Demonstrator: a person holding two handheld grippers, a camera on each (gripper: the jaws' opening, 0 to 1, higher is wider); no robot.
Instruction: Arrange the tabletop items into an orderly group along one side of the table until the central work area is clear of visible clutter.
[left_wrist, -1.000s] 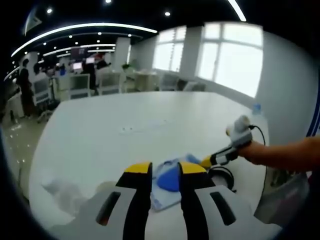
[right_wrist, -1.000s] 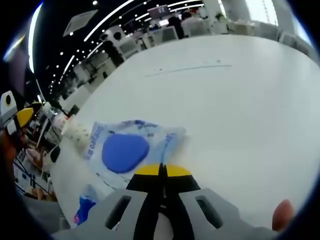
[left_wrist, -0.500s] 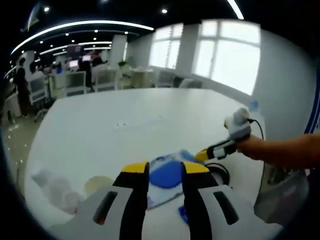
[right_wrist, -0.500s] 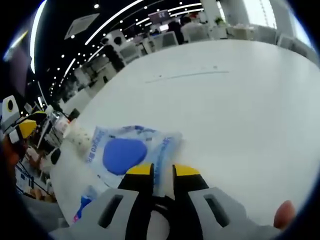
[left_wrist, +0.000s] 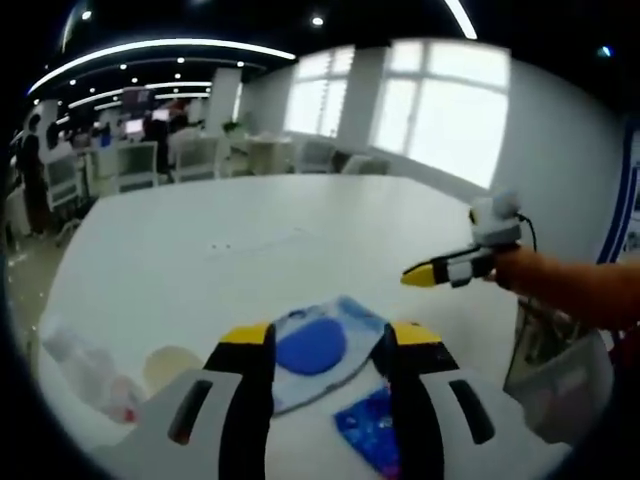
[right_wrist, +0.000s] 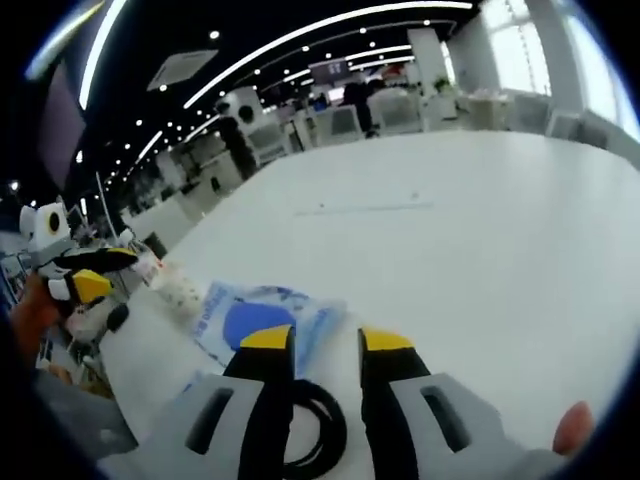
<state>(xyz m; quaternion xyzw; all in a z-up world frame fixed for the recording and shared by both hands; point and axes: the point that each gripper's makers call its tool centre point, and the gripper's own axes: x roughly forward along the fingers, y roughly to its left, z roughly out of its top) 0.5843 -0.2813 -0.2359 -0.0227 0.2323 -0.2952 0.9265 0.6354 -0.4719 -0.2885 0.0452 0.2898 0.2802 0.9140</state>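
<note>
Jaws of the right gripper (right_wrist: 326, 342) stand apart and hold nothing; they hover over a black ring-shaped thing (right_wrist: 315, 432), perhaps a coiled cable, lying on the white table (right_wrist: 480, 230). Just beyond the ring lies the clear packet with a blue oval (right_wrist: 262, 318), and past the packet sits a pale speckled roll (right_wrist: 178, 287) near the table edge. The left gripper (right_wrist: 88, 272) shows at the far left of that view, beyond the roll.

From the other side, the left gripper (left_wrist: 330, 338) also has its jaws spread and empty. The same clear packet with a blue oval (left_wrist: 318, 345) lies between them on the table (left_wrist: 250, 240), a small blue wrapper (left_wrist: 368, 428) just nearer than the packet, a pale round lid-like thing (left_wrist: 172, 366) and some crumpled clear plastic (left_wrist: 85, 368) off to the packet's left. The right gripper (left_wrist: 440, 272) hangs in the air beyond the packet.

By my reading the task is well on: the items sit bunched near one edge and the broad middle of the table looks bare. What may be left is tidying the cluster.

Compared with a second ago, the right gripper's jaws, then closed at the packet's edge, have opened and drawn back, and the left jaws have widened.
</note>
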